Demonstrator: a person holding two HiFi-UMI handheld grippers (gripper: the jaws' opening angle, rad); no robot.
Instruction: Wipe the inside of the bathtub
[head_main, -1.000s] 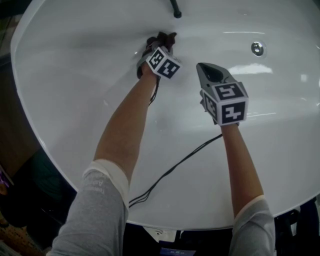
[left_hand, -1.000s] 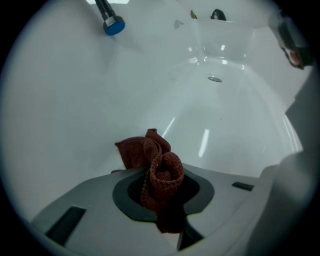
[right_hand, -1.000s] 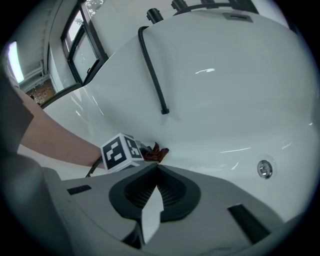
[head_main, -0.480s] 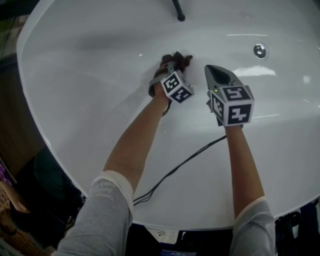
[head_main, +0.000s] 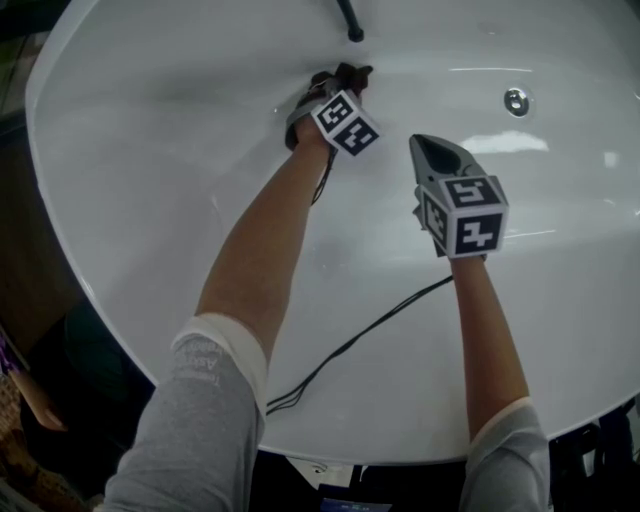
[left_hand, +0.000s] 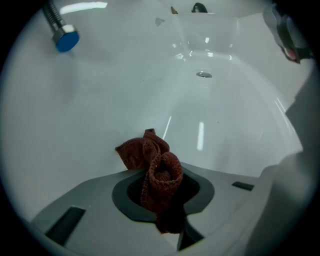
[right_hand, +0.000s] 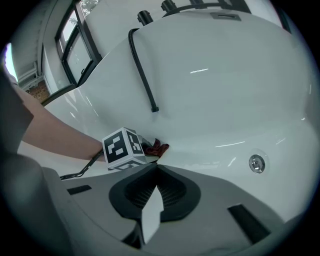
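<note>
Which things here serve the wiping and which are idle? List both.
In use:
cloth
left gripper, fingers shut on the cloth
bathtub

Idle:
right gripper, shut and empty
hose
drain
cable

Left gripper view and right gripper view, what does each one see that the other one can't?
Only the left gripper view shows the left hand-held gripper clamped on the red cloth, up close. Only the right gripper view shows windows, the person's arm, the marker cube and the right hand-held gripper, shut with nothing in it. Both show the cloth and the white bathtub.
</note>
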